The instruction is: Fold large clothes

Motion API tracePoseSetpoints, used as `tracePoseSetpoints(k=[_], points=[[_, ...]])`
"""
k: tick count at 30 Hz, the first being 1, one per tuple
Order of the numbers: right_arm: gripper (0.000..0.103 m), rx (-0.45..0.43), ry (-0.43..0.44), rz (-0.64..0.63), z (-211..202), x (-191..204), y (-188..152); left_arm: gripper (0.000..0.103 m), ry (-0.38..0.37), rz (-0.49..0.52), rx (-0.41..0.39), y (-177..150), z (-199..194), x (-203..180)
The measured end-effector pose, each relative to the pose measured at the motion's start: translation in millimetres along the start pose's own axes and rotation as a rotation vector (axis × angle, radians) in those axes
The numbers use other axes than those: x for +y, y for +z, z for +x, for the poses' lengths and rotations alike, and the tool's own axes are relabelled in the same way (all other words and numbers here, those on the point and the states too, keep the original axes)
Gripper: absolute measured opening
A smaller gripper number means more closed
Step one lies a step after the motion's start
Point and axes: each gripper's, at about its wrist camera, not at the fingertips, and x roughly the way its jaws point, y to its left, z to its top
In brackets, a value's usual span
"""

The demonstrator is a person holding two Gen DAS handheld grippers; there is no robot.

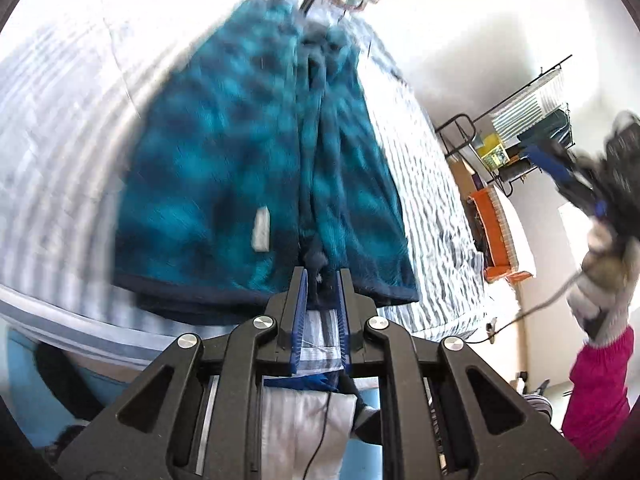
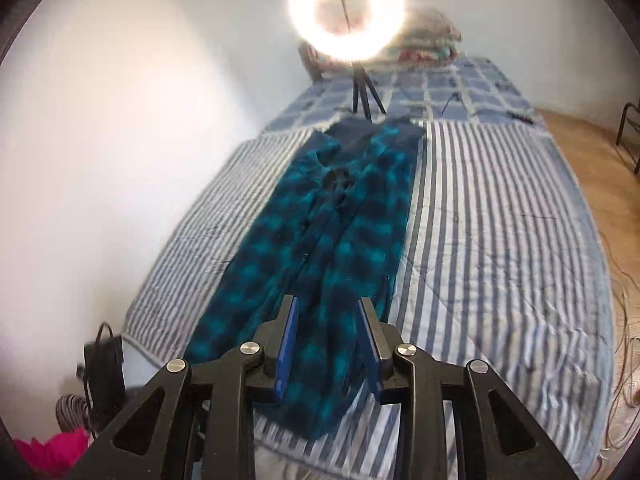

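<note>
Fleece garment (image 2: 320, 232), teal-and-navy check, lies lengthwise on the striped bedspread (image 2: 500, 240), running from 6 o'clock up to about 12 in the right wrist view, folded narrow with a seam line down its middle. My left gripper (image 1: 323, 280) has its blue pads nearly pressed together, pinching the dark navy hem edge at the garment's near end; a small white label (image 1: 261, 227) sits on the fabric at about 10 o'clock from the tips. My right gripper (image 2: 328, 308) hangs above the garment's near part, fingers spread, nothing between them, not touching the cloth. From the left wrist view that right gripper (image 1: 576, 176) shows blurred at 3 o'clock, held in a gloved hand (image 1: 608, 280) with a pink sleeve (image 1: 600, 380) below. Ring light (image 2: 346, 12) on a tripod stands at 12 o'clock past the garment's far end. Wood floor (image 2: 592, 144) at 2 o'clock beside the bed.
</note>
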Motion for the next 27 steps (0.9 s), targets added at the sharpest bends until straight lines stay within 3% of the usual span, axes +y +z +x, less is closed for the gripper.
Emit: tracePoseSetpoints(k=[5, 9, 11, 14, 21, 23, 27], points=[[0.033, -0.095, 0.011, -0.012, -73, 29, -13, 0.012, 0.022, 0.067, -0.098, 25, -68, -5], [0.052, -0.135, 0.022, -0.028, -104, 41, -22, 0.042, 0.087, 0.156, -0.168, 52, -115, -12], [0.053, -0.138, 0.02, -0.014, -104, 39, -33, 0.042, 0.128, 0.18, -0.202, 62, -125, -12], [0.053, -0.069, 0.058, 0.052, -67, 23, -54, 0.042, 0.158, 0.154, -0.206, 73, -121, 0], [0.054, 0.188, 0.042, 0.231, 83, -30, -113, 0.042, 0.143, 0.045, -0.105, 81, -57, 36], [0.054, 0.225, 0.042, 0.274, 113, -42, -125, 0.042, 0.142, 0.024, -0.084, 81, -42, 43], [0.055, 0.255, 0.147, 0.37, 146, -58, -136, 0.042, 0.15, 0.009, -0.05, 81, -24, 48]])
